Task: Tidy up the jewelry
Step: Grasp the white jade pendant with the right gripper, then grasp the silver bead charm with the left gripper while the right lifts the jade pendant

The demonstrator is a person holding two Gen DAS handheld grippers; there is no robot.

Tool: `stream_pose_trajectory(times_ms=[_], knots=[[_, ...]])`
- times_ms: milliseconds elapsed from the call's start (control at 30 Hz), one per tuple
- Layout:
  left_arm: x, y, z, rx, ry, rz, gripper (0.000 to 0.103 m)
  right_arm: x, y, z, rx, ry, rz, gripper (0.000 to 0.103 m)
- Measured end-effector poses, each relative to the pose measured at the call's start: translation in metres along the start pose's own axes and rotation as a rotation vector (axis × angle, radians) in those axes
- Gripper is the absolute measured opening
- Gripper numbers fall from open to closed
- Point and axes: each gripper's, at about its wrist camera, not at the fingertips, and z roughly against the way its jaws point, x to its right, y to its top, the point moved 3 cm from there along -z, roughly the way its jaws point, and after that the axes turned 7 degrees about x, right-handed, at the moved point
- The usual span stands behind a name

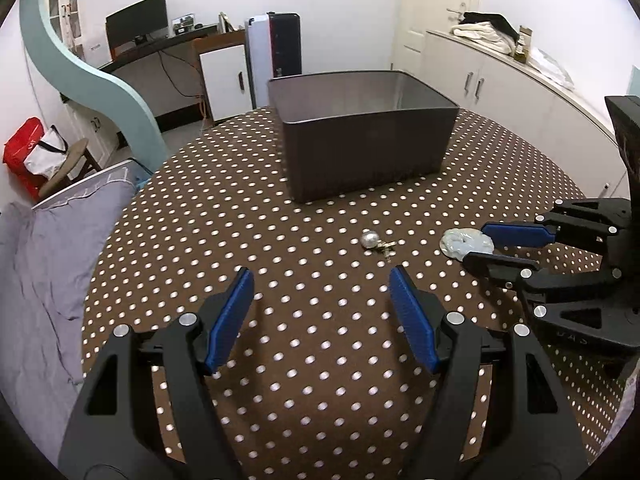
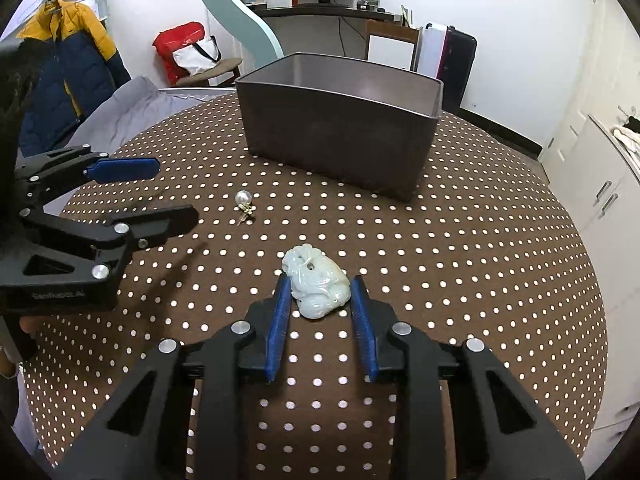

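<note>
between the right gripper [image 2: 319,308]'s blue pads, nearly touching, the pale green carved jade pendant [image 2: 316,280] is lying crosswise, while the left gripper [image 1: 322,312] is hovering wide open, empty.

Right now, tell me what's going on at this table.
A person is sorting jewelry with a gripper in each hand. The right gripper has its pads on either side of a pale jade carving lying on the dotted table; whether they press it yet is unclear. The left gripper is open and empty, just short of a pearl earring. The dark bin stands behind both pieces, and no jewelry shows inside it.
</note>
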Motion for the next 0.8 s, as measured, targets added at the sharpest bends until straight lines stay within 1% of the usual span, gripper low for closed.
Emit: stream_pose_trajectory(times_ms=[67, 100, 200, 367, 433, 467, 533, 600, 633, 667, 700, 800], knots=[[0.003, 0.001, -0.004, -0.005, -0.020, 0.003, 0.069, 0.006, -0.002, 0.003, 0.005, -0.022, -0.004, 0.028], [0.005, 0.002, -0.006, -0.009, -0.041, 0.010, 0.069, 0.010, -0.003, 0.004, 0.009, -0.025, -0.015, 0.028], [0.010, 0.006, -0.014, -0.016, -0.073, 0.020, 0.069, 0.022, -0.004, 0.011, 0.022, -0.037, -0.041, 0.028], [0.021, 0.012, -0.029, -0.035, -0.091, 0.009, 0.069, 0.035, -0.005, 0.018, 0.032, -0.036, -0.066, 0.028], [0.025, 0.015, -0.034, -0.042, -0.095, -0.003, 0.059, 0.038, -0.006, 0.019, 0.037, -0.036, -0.071, 0.028], [0.027, 0.015, -0.037, -0.052, -0.096, -0.013, 0.048, 0.039, -0.006, 0.020, 0.039, -0.035, -0.074, 0.028], [0.028, 0.016, -0.040, -0.059, -0.087, -0.033, 0.044, 0.040, -0.007, 0.021, 0.044, -0.032, -0.079, 0.028], [0.029, 0.016, -0.040, -0.059, -0.080, -0.053, 0.035, 0.040, -0.004, 0.022, 0.051, -0.030, -0.082, 0.028], [0.029, 0.015, -0.039, -0.058, -0.082, -0.062, 0.033, 0.041, -0.003, 0.024, 0.056, -0.028, -0.082, 0.028], [0.029, 0.015, -0.039, -0.056, -0.083, -0.072, 0.024, 0.039, -0.002, 0.024, 0.059, -0.029, -0.082, 0.028], [0.028, 0.015, -0.038, -0.055, -0.084, -0.078, 0.018, 0.040, -0.001, 0.025, 0.062, -0.028, -0.081, 0.028], [0.027, 0.015, -0.036, -0.050, -0.086, -0.085, 0.017, 0.040, 0.004, 0.028, 0.074, -0.023, -0.080, 0.028]])
